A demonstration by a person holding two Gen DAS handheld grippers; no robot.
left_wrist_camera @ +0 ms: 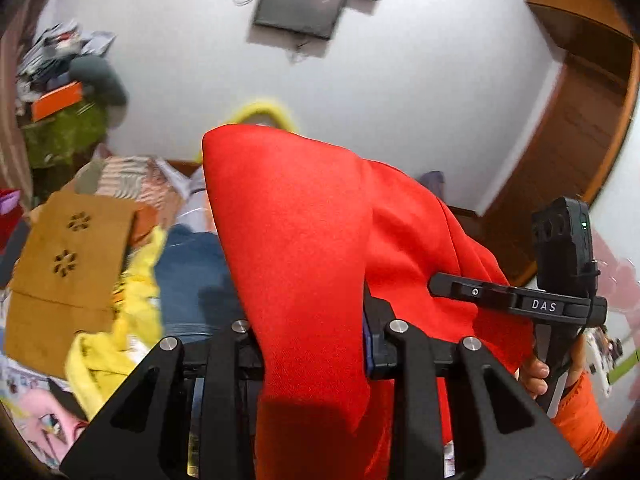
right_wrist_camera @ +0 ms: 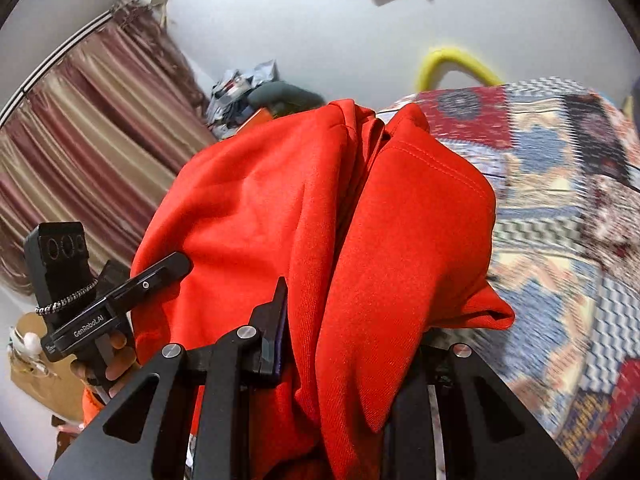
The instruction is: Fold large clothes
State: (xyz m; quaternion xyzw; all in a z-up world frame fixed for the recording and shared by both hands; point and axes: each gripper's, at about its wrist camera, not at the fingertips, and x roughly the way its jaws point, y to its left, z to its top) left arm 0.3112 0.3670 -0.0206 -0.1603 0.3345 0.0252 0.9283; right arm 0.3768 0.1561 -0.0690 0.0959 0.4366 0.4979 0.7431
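Note:
A large red-orange garment (left_wrist_camera: 304, 240) hangs in the air, held up between both grippers. My left gripper (left_wrist_camera: 316, 344) is shut on a fold of the garment, which drapes over and hides its fingertips. My right gripper (right_wrist_camera: 344, 344) is shut on another bunch of the same garment (right_wrist_camera: 360, 220); its left finger (right_wrist_camera: 276, 320) shows, and cloth covers the right one. The right gripper also shows in the left wrist view (left_wrist_camera: 516, 304), at the cloth's right edge. The left gripper shows in the right wrist view (right_wrist_camera: 120, 300), at the cloth's left edge.
A bed with a patterned quilt (right_wrist_camera: 560, 220) lies below on the right. Piled clothes, yellow (left_wrist_camera: 120, 320) and blue denim (left_wrist_camera: 192, 272), and a brown cardboard sheet (left_wrist_camera: 68, 264) lie at left. A wooden wardrobe (left_wrist_camera: 580, 120), curtains (right_wrist_camera: 80, 140) and a wall screen (left_wrist_camera: 300, 6) surround.

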